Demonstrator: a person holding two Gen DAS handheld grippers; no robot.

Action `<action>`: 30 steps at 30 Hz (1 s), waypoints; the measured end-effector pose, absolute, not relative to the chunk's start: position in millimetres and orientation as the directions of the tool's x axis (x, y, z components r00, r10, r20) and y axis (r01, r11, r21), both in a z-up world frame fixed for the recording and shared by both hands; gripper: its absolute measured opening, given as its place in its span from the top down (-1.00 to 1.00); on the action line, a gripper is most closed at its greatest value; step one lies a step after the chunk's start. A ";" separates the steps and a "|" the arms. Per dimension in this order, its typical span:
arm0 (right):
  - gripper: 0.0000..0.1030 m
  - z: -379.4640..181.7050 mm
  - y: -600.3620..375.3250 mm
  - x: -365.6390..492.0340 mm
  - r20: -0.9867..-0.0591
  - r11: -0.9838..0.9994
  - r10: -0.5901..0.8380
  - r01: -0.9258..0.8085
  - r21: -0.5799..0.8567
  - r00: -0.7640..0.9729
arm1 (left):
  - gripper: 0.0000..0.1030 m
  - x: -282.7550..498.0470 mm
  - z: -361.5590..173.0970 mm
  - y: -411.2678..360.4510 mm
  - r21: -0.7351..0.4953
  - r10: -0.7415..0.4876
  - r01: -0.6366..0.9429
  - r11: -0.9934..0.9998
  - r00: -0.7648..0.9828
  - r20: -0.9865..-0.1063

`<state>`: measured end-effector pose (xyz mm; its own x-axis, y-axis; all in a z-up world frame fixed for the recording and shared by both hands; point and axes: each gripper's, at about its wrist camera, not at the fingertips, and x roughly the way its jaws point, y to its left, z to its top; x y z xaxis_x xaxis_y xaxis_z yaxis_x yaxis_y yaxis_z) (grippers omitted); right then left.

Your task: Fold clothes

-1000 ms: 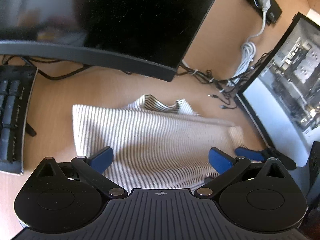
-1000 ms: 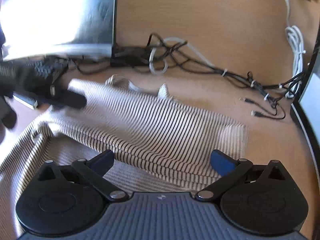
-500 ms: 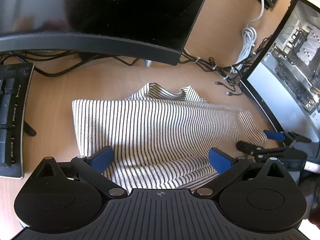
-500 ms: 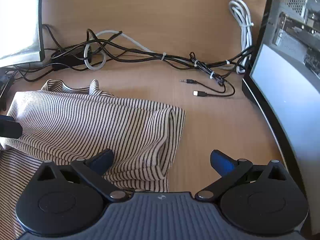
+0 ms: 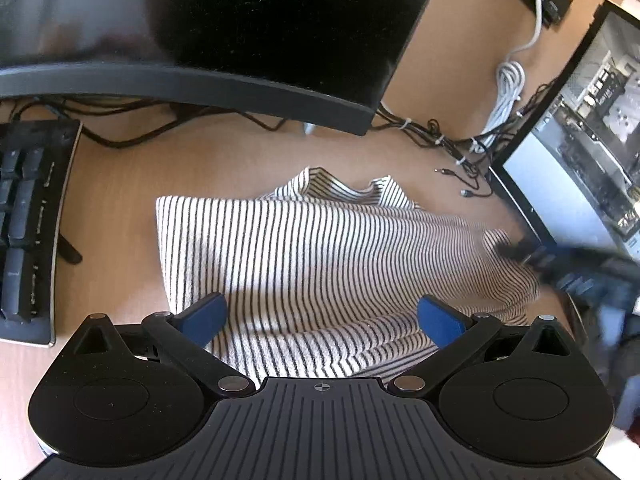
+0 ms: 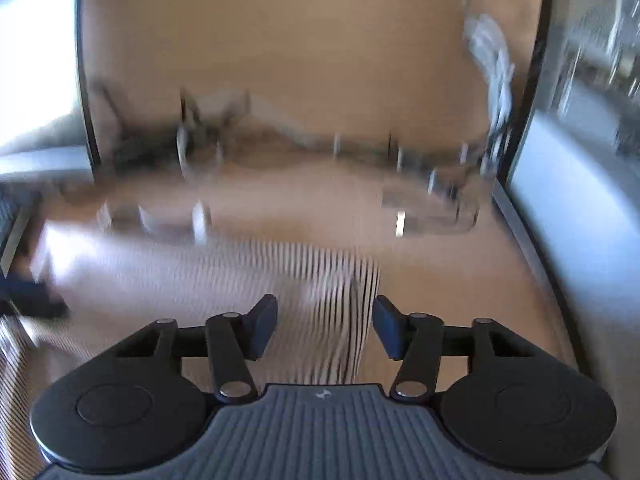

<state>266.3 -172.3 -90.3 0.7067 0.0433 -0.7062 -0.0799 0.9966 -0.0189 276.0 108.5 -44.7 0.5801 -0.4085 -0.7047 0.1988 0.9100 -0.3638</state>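
Left wrist view: left hand-held gripper, black body with blue fingertips, jaws spread wide and nothing between the pads, hanging over the near edge of the striped shirt.

Striped shirt: white with thin black stripes, folded into a rough rectangle, lying flat on the wooden counter, collar toward the monitor.

Right hand-held gripper: jaws part-way in, having just been closing, with the shirt's right folded edge lying between the pads. The right wrist view is badly smeared, and I cannot tell whether the pads press the cloth. In the left wrist view it is a dark blur at the shirt's right corner.

Monitor: large, dark, curved, screen off, standing behind the shirt.

Keyboard: black, on the left of the counter, well apart from the shirt.

Cables: black tangle with loose plugs behind the shirt, and a coiled white cord running up to a wall socket.

Computer case: glass-sided, at right; a small label inside it is too small to read. No other writing is legible.
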 end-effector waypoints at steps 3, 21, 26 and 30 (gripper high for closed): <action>-0.04 -90.0 -170.1 264.7 -0.694 0.994 0.039 -0.100 -0.049 0.719 | -1.00 276.3 -36.5 109.8 -0.371 -0.418 0.207 0.905 0.596 -0.686; -0.39 -68.3 -148.3 262.7 -0.669 0.960 0.250 -0.268 0.079 0.699 | -1.00 292.4 -33.9 119.1 -0.386 -0.371 0.116 0.915 0.618 -0.693; 0.01 -57.7 -152.2 291.0 -0.661 0.959 0.264 -0.264 0.102 0.703 | -1.00 260.9 -24.1 141.5 -0.384 -0.312 0.030 0.923 0.643 -0.700; 0.00 -74.4 -132.1 329.8 -0.696 0.940 0.300 -0.324 0.102 0.652 | -1.00 243.7 -21.2 159.5 -0.420 -0.305 -0.028 0.907 0.643 -0.702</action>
<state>329.8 -132.1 -74.4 0.6520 0.3000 -0.6963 -0.3243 0.9405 0.1016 243.7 159.5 -21.2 0.6430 -0.3050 -0.7025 -0.0281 0.9072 -0.4197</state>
